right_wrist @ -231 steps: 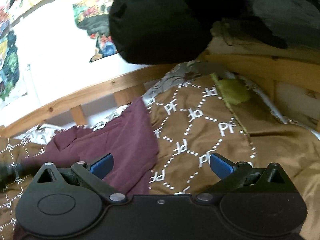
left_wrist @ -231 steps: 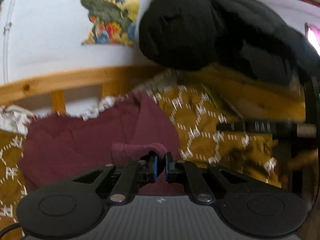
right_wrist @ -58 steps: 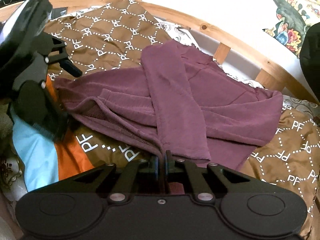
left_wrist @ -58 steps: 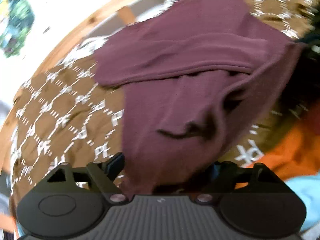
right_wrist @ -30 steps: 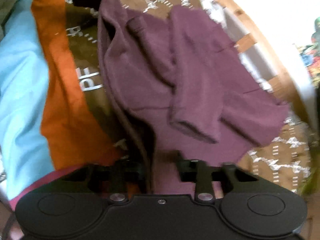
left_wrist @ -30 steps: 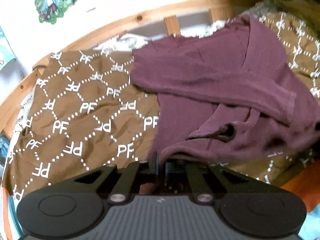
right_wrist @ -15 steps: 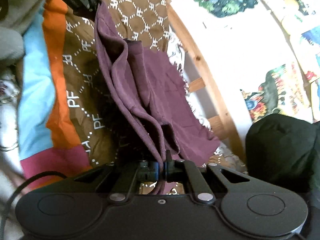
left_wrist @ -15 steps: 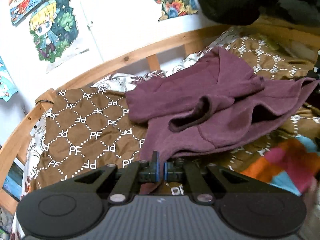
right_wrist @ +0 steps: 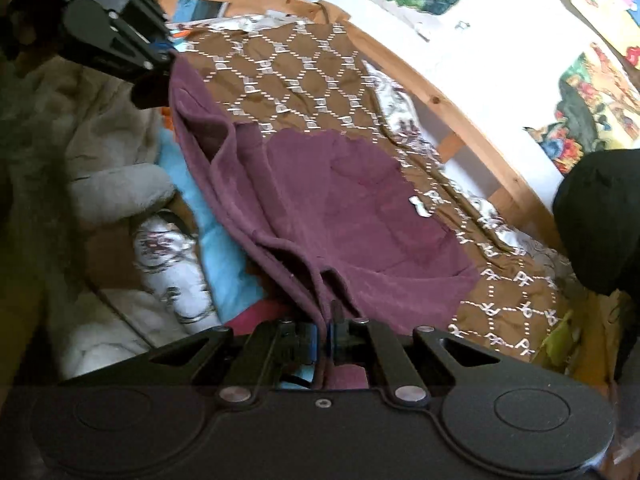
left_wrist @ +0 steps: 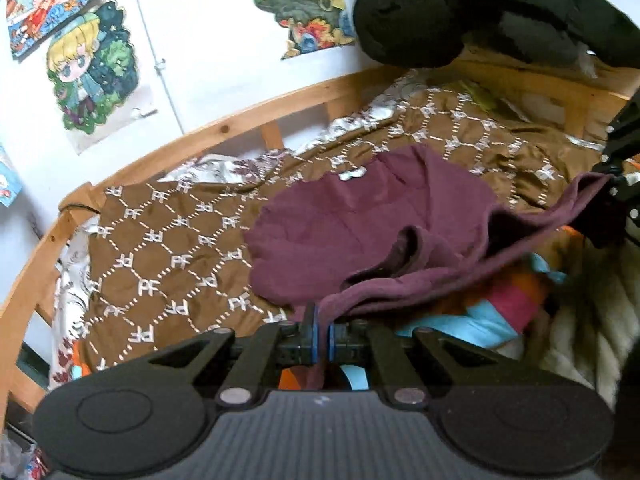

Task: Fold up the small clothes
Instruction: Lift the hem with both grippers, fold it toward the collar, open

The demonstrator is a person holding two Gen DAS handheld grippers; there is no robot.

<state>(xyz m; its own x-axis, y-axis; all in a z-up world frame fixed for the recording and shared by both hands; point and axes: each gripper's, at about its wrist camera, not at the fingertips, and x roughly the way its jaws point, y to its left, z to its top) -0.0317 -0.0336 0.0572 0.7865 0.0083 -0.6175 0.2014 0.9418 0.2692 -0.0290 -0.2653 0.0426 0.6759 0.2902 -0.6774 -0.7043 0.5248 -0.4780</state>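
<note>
Lifted higher than a moment ago, the maroon top (left_wrist: 360, 216) hangs stretched above the bed (left_wrist: 168, 240); left gripper (left_wrist: 321, 334) at six o'clock and right gripper (right_wrist: 325, 336) both have jaws clamped on its hem.

A brown bedspread (left_wrist: 168, 256) with a white diamond lattice and "PF" letters covers the bed, over a white floral sheet (left_wrist: 224, 166) that shows along its far edge. A curved wooden bed rail (left_wrist: 240, 120) runs behind it against a white wall (left_wrist: 208, 48) hung with cartoon posters (left_wrist: 86, 76). A black padded jacket (left_wrist: 460, 8) hangs at the upper right. Near the front lie blue, orange and red fabric (left_wrist: 492, 312) and a grey plush shape (right_wrist: 120, 192)
</note>
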